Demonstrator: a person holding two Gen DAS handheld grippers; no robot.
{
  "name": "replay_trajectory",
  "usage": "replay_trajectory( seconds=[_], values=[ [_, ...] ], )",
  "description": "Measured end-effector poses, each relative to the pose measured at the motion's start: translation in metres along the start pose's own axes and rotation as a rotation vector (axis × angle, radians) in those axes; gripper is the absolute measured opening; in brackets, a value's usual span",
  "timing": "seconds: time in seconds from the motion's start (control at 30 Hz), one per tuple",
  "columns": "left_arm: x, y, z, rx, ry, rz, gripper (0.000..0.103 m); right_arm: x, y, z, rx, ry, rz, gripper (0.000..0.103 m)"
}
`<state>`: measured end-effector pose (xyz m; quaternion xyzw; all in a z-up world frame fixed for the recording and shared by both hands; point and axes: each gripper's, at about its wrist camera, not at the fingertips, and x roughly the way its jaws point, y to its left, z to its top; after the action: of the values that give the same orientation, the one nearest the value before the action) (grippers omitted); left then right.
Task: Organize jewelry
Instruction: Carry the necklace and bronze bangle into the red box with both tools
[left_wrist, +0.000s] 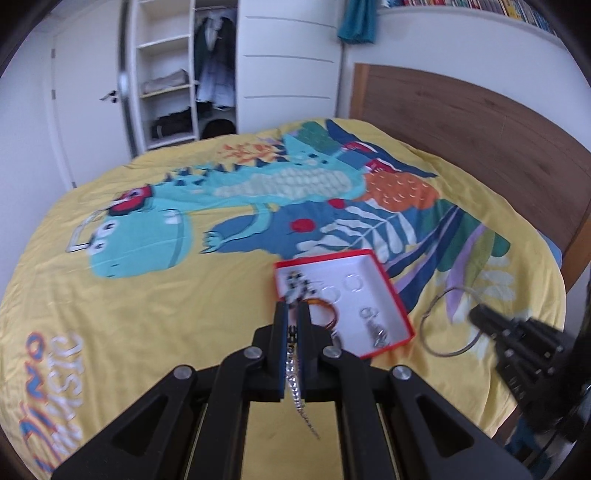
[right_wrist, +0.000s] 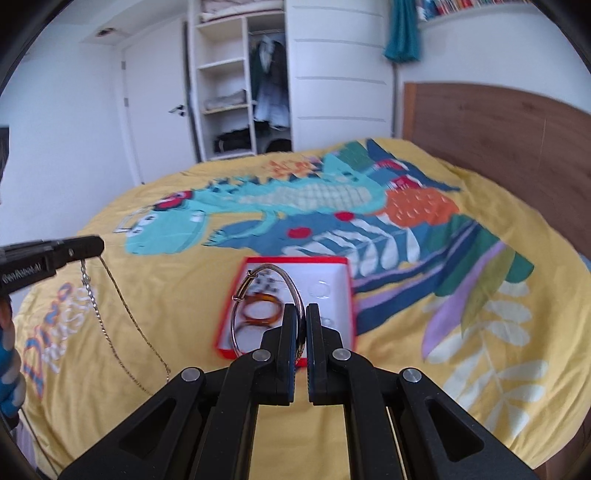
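A red box with a white inside (left_wrist: 391, 284) (right_wrist: 334, 275) lies on the yellow bedspread and holds an amber bangle (left_wrist: 328, 308) (right_wrist: 260, 314), rings and small pieces. My left gripper (left_wrist: 294, 306) is shut on a chain necklace (left_wrist: 293, 373) just in front of the box's near left corner; from the right wrist view the left gripper (right_wrist: 98, 246) shows at the left with the chains (right_wrist: 110, 314) hanging from it to the bed. My right gripper (right_wrist: 302, 308) is shut on a silver hoop bangle (right_wrist: 258, 291) held over the box. The left view shows the right gripper (left_wrist: 476, 314) holding the silver hoop (left_wrist: 443, 321) right of the box.
The bed (left_wrist: 147, 295) carries a yellow dinosaur-print cover. A wooden headboard (left_wrist: 461, 122) stands at the right. An open wardrobe (left_wrist: 184, 74) with shelves and hanging clothes is behind the bed. A white door (right_wrist: 155, 110) is at the left.
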<state>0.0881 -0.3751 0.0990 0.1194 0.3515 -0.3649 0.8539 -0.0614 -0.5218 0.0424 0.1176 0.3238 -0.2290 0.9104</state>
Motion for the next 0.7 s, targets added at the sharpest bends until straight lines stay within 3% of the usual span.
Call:
replay_trajectory(
  seconds=[0.33, 0.53, 0.7],
  values=[
    [0.131, -0.034, 0.037, -0.026, 0.085, -0.082, 0.004, 0.127, -0.046, 0.001, 0.064, 0.108, -0.012, 0.006],
    [0.197, -0.033, 0.001, -0.032, 0.203, -0.082, 0.004, 0.173, -0.039, -0.008, 0.068, 0.147, 0.062, 0.005],
    [0.226, -0.021, -0.034, -0.058, 0.283, -0.071, 0.004, 0.192, -0.018, -0.015, 0.044, 0.158, 0.127, 0.005]
  ],
)
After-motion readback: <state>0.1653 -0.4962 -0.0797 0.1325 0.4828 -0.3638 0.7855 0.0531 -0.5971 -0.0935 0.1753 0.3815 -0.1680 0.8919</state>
